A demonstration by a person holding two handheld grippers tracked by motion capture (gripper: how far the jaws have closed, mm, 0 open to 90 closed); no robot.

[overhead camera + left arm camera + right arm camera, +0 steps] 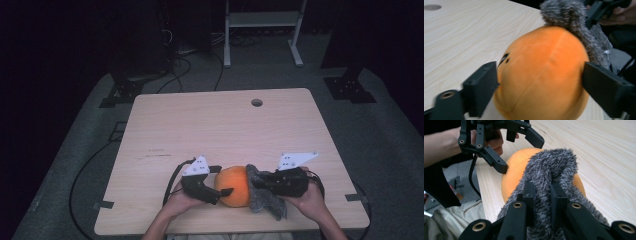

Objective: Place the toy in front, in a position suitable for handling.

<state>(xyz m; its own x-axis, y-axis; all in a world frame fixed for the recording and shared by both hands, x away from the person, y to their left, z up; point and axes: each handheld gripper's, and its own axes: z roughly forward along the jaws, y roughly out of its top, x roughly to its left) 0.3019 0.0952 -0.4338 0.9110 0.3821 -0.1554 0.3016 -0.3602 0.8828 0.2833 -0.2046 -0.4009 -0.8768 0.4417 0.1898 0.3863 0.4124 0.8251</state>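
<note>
An orange plush ball [235, 187] with a small dark mark lies near the table's front edge, and a grey fuzzy piece [267, 202] is attached on its right side. My left gripper [223, 180] is open, its jaws straddling the orange ball [541, 75] wide apart and close against both sides without denting it. My right gripper [260, 182] is shut on the grey fuzzy piece [551, 162], pinching a fold of it between its jaws [543, 188]. In the right gripper view the left gripper [520, 155] reaches over the orange ball [514, 172].
The pale wooden table [225, 125] has a round cable hole [257, 102] at its far side. A white frame stand [262, 20] and black stand bases sit on the grey floor beyond. Cables [80, 180] run along the floor at the left.
</note>
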